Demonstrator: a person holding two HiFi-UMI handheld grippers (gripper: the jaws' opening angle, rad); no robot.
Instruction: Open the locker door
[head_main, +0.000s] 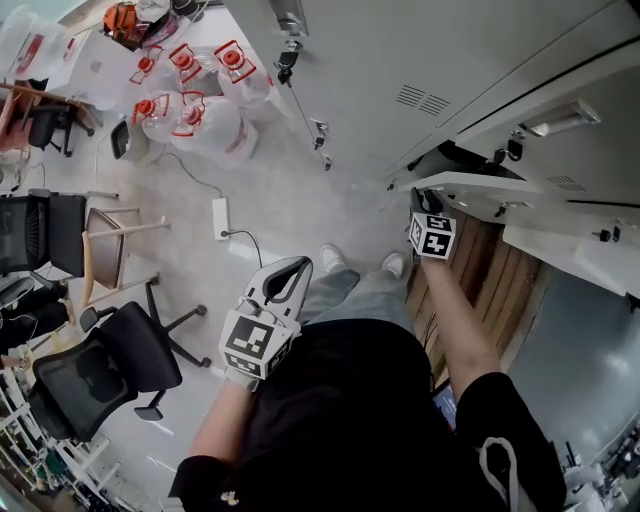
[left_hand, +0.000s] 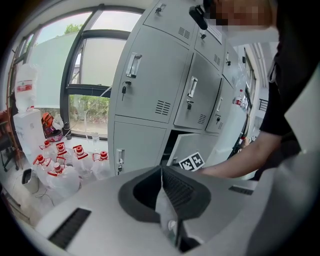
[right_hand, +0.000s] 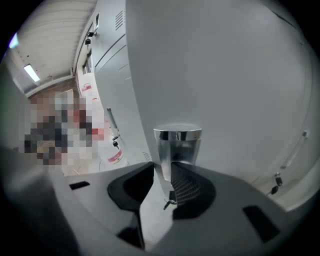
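The grey locker door (right_hand: 225, 75) fills the right gripper view. Its chrome handle (right_hand: 177, 144) stands upright between the jaws of my right gripper (right_hand: 165, 169), whose pads are shut on it. In the head view the right gripper (head_main: 428, 218) reaches to the edge of the lower locker door (head_main: 470, 182), which stands ajar. The left gripper view shows that door (left_hand: 200, 144) swung out from the cabinet, with my right gripper's marker cube (left_hand: 191, 161) in front of it. My left gripper (head_main: 287, 274) hangs in front of my body, away from the lockers, shut on nothing (left_hand: 162, 172).
A bank of grey lockers (left_hand: 152, 85) with handles and keys stands ahead. Several water jugs with red caps (head_main: 190, 105) sit on the floor by the window. A power strip (head_main: 221, 217), a wooden chair (head_main: 112, 250) and black office chairs (head_main: 110, 365) stand to the left.
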